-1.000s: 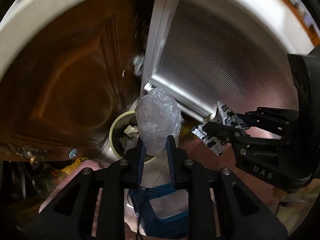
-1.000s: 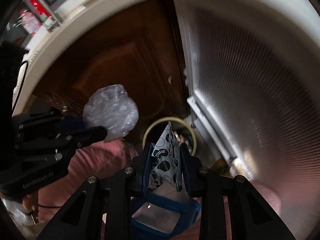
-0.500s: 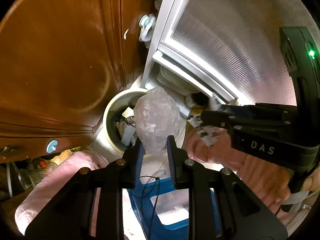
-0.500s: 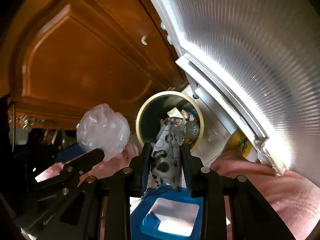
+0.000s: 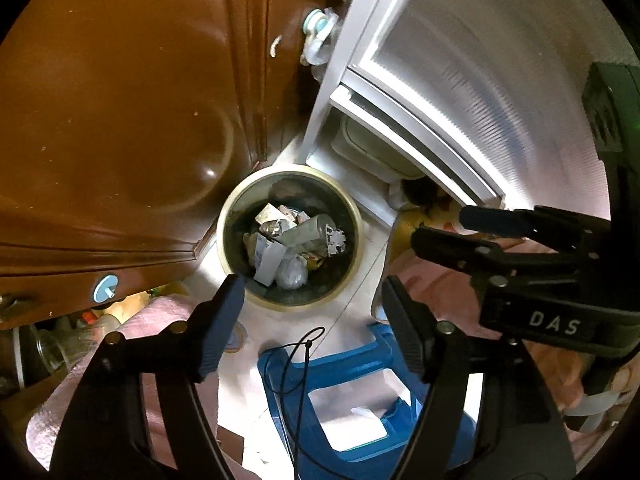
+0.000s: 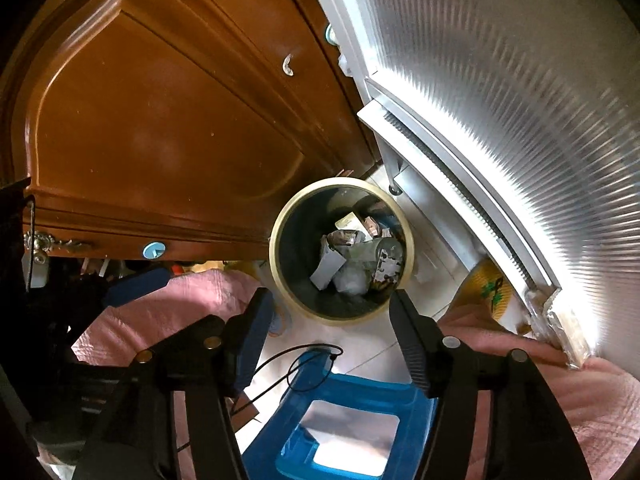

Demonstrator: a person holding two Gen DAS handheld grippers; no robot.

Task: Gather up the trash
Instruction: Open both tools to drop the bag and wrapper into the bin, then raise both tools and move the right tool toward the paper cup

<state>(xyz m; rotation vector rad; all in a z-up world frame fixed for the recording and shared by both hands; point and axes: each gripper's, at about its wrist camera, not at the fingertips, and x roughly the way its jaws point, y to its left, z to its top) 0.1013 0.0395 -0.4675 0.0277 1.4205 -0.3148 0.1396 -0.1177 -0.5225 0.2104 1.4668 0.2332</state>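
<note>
Left wrist view: the left gripper points almost straight down over the round waste bin. Its jaws have just been opening and now stand wide apart with nothing between them, which fits a release above the bin's mouth. The clear crumpled plastic wad lies inside the bin, low among cartons and paper scraps, and the black-and-white patterned wrapper rests on the far right of that pile. The right gripper reaches in from the right of the bin, its jaws parted and empty.

Right wrist view: the right gripper also hangs above the bin, its jaws having just been opening, spread and holding nothing. Both pieces sit in the bin here too: the wad near the middle, the wrapper to its right.

The bin stands on pale floor tiles, tucked into the corner where a brown wooden door to its left meets a ribbed translucent panel to its right. A blue plastic stool stands on the near side of the bin, with pink cloth to either side.
</note>
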